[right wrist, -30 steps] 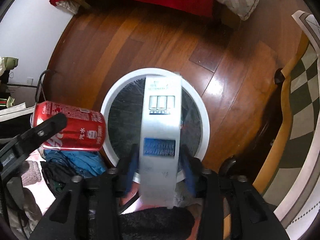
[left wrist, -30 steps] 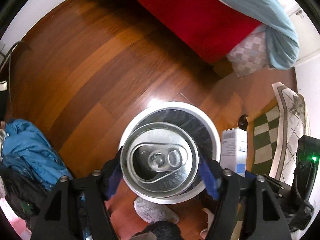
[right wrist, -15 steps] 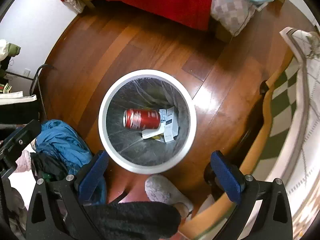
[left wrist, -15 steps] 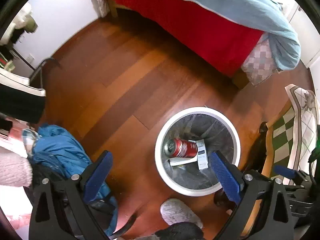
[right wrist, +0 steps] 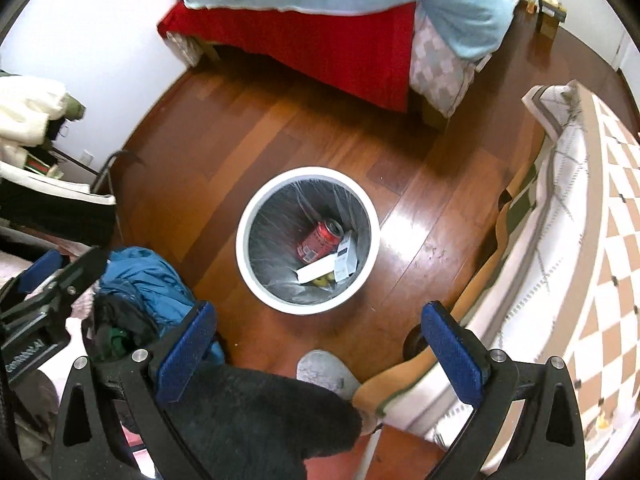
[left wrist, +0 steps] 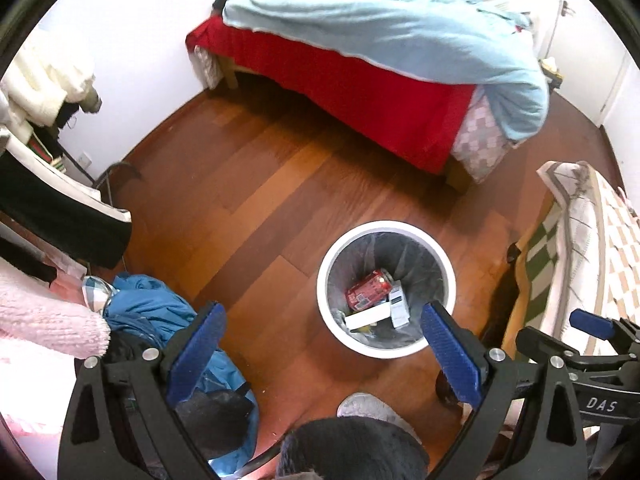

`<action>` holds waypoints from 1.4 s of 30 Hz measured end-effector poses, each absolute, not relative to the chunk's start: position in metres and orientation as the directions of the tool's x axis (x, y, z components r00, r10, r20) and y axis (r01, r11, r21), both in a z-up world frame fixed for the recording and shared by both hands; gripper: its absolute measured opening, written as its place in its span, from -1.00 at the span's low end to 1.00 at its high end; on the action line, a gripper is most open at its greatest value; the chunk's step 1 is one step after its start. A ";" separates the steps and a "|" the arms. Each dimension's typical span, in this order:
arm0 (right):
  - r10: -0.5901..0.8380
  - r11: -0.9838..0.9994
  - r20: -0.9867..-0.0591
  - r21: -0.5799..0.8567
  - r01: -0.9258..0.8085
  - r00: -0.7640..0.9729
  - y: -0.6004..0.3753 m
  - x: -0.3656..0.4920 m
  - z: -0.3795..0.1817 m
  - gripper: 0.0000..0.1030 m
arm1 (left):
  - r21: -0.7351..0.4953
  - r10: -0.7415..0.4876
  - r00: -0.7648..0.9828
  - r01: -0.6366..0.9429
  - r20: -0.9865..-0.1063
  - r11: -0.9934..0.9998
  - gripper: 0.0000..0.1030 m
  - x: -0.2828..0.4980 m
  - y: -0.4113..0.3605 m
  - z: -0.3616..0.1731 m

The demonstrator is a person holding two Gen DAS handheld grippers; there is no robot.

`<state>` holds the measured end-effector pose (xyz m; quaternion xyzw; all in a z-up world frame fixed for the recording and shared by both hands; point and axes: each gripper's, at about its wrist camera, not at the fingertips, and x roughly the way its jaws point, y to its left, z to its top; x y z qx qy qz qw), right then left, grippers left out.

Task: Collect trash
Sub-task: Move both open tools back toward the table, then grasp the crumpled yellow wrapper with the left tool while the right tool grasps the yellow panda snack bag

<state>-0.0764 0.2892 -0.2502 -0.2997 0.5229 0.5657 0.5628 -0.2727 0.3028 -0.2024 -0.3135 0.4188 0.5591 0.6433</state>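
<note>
Nearest the lens, left gripper (left wrist: 322, 340) spread wide, blue pads (left wrist: 196, 344) far apart, nothing between them. Same on the other side: right gripper (right wrist: 316, 344) gaping fully, empty too. Just beyond the fingers, a grey slipper (right wrist: 326, 372) planted on the wood floor (right wrist: 224, 148), close to the white bin (right wrist: 308, 306) on its near side. And there, the landmark itself: bin upright, lined with a clear bag, trash already inside. Red can (right wrist: 320, 238) lying on its side at the bottom, white box (right wrist: 346, 258) leaning right against it, a second flat white carton (left wrist: 368, 314) below the can, something yellowish tucked under, too small to name. Left of the bin, a heap of blue clothing (left wrist: 160, 308), touching nothing of the bin. Right of the bin, a checked blanket (right wrist: 580, 240) draped over a chair edge. Far behind the bin, a bed with red sheet (left wrist: 360, 88) and pale blue duvet (left wrist: 392, 36). Judging from all this: can and boxes delivered, both grippers free. No loose litter spotted on the floor around the bin, so either job nearly wrapped or more trash waiting out of view. Next likely a sweep of the room for anything left.
</note>
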 end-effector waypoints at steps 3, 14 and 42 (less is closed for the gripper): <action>0.375 0.186 -0.905 0.286 -0.940 -0.201 0.266 -0.067 -0.224 1.00 | 0.059 0.482 0.045 -0.979 -0.875 0.197 0.94 -0.264 0.285 -0.186; 0.564 0.347 -0.815 0.377 -0.859 -0.130 0.155 0.028 -0.146 1.00 | 0.052 0.588 0.152 -0.948 -0.794 0.315 0.94 -0.188 0.230 -0.126; 0.300 0.823 -0.939 0.165 -0.544 0.168 -0.089 0.324 -0.257 1.00 | -0.163 0.071 0.304 -0.676 -0.950 0.719 -0.30 0.138 0.055 -0.299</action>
